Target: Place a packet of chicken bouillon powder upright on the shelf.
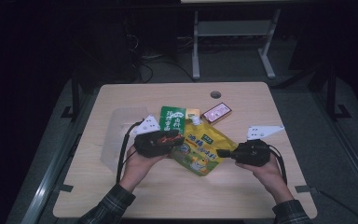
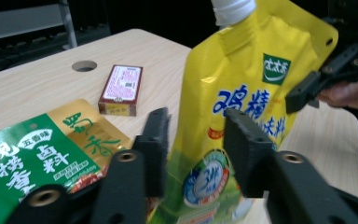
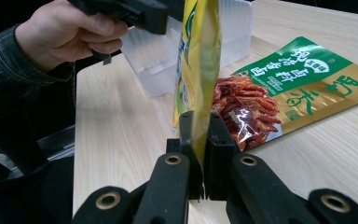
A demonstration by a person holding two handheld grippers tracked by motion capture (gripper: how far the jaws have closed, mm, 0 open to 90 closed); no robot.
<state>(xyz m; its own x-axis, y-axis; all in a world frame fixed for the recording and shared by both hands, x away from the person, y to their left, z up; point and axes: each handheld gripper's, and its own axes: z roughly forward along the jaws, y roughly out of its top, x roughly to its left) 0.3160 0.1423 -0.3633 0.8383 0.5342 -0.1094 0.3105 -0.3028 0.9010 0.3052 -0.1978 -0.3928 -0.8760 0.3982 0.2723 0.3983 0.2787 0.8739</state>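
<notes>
The yellow spouted pouch (image 1: 200, 148) stands lifted off the table (image 1: 121, 196) near its middle, white cap upward, and I read that as a handover between my two hands. My right gripper (image 3: 200, 140) has its jaws clamped tight on one edge of the pouch, bearing it edge-on — that pinch is what keeps it upright. My left gripper (image 2: 196, 144) has its jaws partway open, straddling the lower front of the pouch without pressing it, so I judge it has let go. Behind lies the green and gold snack packet (image 1: 172, 119) flat on the wood, the small pink box (image 1: 216, 112) beyond it, and a clear plastic tub (image 1: 116, 135) at the left — likely where things go.
</notes>
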